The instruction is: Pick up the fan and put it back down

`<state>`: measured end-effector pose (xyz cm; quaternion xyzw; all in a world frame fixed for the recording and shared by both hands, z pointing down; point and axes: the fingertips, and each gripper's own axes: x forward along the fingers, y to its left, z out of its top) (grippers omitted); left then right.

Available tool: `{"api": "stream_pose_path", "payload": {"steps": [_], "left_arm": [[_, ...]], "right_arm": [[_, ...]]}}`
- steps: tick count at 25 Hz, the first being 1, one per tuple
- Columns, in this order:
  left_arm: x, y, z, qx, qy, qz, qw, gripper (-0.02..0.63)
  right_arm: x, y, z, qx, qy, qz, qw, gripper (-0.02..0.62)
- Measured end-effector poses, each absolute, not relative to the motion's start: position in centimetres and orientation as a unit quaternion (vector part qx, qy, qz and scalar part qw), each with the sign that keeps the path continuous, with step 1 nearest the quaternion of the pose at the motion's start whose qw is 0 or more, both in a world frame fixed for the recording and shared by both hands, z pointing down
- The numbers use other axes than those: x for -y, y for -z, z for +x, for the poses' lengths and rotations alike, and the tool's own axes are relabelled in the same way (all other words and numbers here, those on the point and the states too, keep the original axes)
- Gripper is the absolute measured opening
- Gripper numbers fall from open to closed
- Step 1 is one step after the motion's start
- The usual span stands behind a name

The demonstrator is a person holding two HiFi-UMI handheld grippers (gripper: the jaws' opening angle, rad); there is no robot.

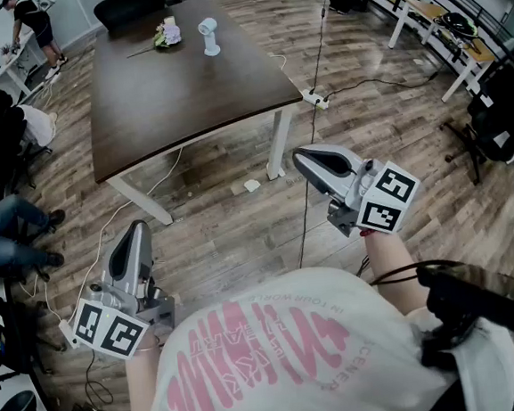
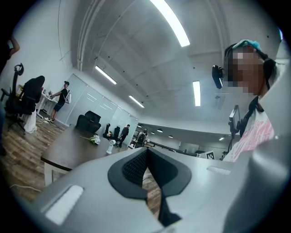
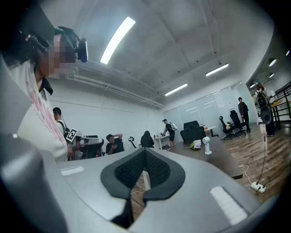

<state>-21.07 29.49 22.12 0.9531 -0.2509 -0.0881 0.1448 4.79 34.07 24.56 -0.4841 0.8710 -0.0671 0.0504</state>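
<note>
Table (image 1: 185, 99) bare up to the fan (image 1: 210, 36) — flowers (image 1: 167, 34) just beside it.

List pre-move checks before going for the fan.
1. Fan upright on the table: ok.
2. Left gripper empty: ok.
3. Right gripper empty: ok.
4. Jaws apart for a grasp: not ok, both pairs are together.
5. Fan within reach: not ok, it stands at the table's far end and both grippers are short of the near edge.
6. Flowers apart from the fan: ok.

White small fan (image 1: 210, 36) upright on dark table (image 1: 167, 100), far end, beside flowers (image 1: 168, 34).
</note>
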Motion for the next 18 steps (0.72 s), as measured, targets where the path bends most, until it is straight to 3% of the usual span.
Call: {"api": "stream_pose_path", "payload": {"steps": [18], "left_arm": [[-27.1, -22.9, -17.4, 0.273, 0.088, 0.947, 0.144, 0.020]], "right_arm": [[-30.2, -26.7, 8.7, -0.876, 0.099, -0.466, 0.073, 0.005]]}}
